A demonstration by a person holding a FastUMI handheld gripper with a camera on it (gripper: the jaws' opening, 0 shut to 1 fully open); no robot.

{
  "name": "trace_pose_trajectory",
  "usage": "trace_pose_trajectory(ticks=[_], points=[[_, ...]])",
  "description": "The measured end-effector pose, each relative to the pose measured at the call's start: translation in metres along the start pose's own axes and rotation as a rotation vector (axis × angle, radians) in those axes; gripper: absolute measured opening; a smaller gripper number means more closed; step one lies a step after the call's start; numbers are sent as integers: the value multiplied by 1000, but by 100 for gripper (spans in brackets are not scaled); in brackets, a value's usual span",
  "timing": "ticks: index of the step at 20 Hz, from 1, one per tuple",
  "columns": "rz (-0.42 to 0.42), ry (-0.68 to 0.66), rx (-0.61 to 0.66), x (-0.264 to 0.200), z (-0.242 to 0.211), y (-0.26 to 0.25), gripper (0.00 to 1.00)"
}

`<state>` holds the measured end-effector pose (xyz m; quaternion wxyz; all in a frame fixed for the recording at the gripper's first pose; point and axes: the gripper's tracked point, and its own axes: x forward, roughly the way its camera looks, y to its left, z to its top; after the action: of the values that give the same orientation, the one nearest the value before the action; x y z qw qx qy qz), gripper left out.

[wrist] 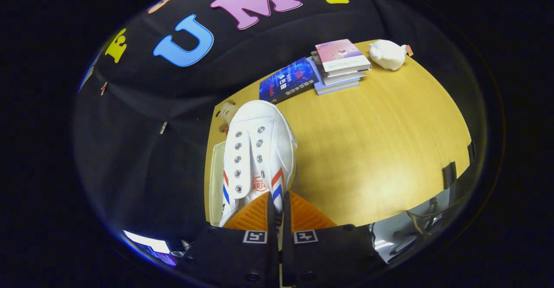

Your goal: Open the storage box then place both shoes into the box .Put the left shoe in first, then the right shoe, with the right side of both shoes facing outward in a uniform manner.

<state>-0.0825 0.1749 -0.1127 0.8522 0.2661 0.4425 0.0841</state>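
Nearest the lens: the jaws (277,205), closed down to a narrow slit and pinching what looks like the heel rim of a white shoe (259,149). Both fingers appear to press on it; grip reads as firm, though the exact contact patch is hidden behind the fingers.

Shoe: white canvas, metal eyelets, red and blue stripes on both flanks. It extends from the jaws toward 12 o'clock, long axis in line with the fingers, toe farthest away and leaning slightly to 11. It seems lifted clear of the desk (381,149), hanging over the desk's near-left corner. Whether it is the left or the right shoe cannot be told.

At 10 o'clock of the jaws, just beside and below the shoe, a pale rectangular rim (215,184), probably the storage box; open or shut not clear from here.

Far side of the desk, 1 o'clock: a blue book (288,80), a stack of books (342,65), a white soft lump (387,54). All well apart from the shoe.

Judgement: shoe in transit to the box. Coming move turns on swinging the toe toward 10 o'clock and rolling the shoe so its right flank faces outward.
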Motion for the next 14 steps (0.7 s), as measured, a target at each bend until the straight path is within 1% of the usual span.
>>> trace_pose_trajectory(ticks=[3, 7, 10, 14], points=[[11, 34, -34, 19, -13, 23, 7], [-7, 73, -83, 43, -28, 42, 8], [-54, 99, -143, 67, -36, 42, 8], [-141, 125, -175, 96, -46, 33, 8]])
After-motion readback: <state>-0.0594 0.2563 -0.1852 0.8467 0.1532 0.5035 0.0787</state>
